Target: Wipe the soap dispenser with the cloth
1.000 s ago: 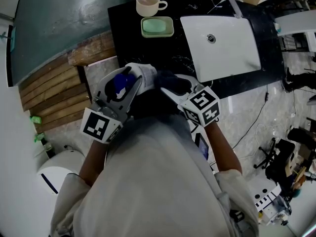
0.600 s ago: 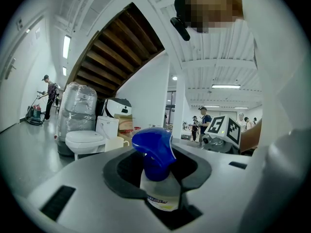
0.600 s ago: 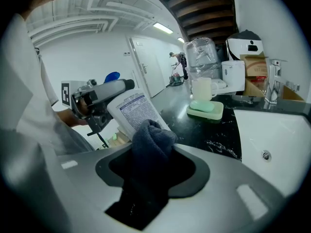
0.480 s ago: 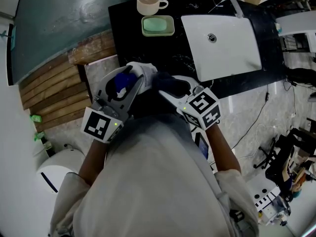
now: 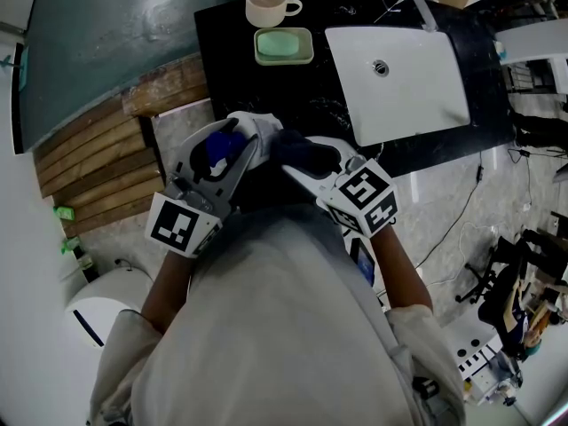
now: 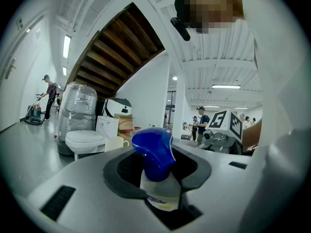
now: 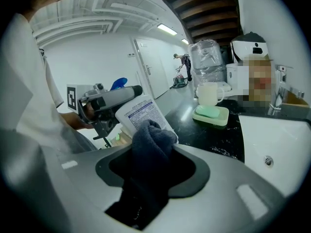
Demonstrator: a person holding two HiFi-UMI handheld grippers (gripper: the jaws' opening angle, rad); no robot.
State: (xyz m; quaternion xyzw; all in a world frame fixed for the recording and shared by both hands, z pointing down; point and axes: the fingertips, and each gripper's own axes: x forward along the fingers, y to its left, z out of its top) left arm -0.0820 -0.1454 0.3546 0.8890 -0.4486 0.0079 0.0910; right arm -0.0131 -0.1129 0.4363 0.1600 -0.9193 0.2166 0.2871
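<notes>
Soap dispenser sits right between the left gripper fingers. Blue pump head sticks up just past the pads, pale labelled body sits down in the gap. Left fingers pinching the bottle body from both sides, held off the counter, lying roughly level in front of the person's chest.

Cloth, dark blue, is bunched between the right gripper fingers. Those fingers are clamped on it. One wad pokes out past the fingertips, the rest trails down into the gap. Wad tip lies against the dispenser's printed label side, just ahead of the right fingertips. From the right gripper view the bottle is tilted, base end nearest the cloth, pump end away toward the left gripper's body.

In the head view the two grippers meet tip to tip, cloth and bottle touching between them. Left marker cube and right marker cube sit behind the fingers, near the person's forearms.

Beyond the right fingertips, well apart: black counter, with a green soap dish and a cream mug just behind it. White sink is further to the right of those fingers, faucet at its far edge.

Past the left fingertips, far off: a white toilet, a plastic-wrapped bundle above it, and a wooden stair underside.
</notes>
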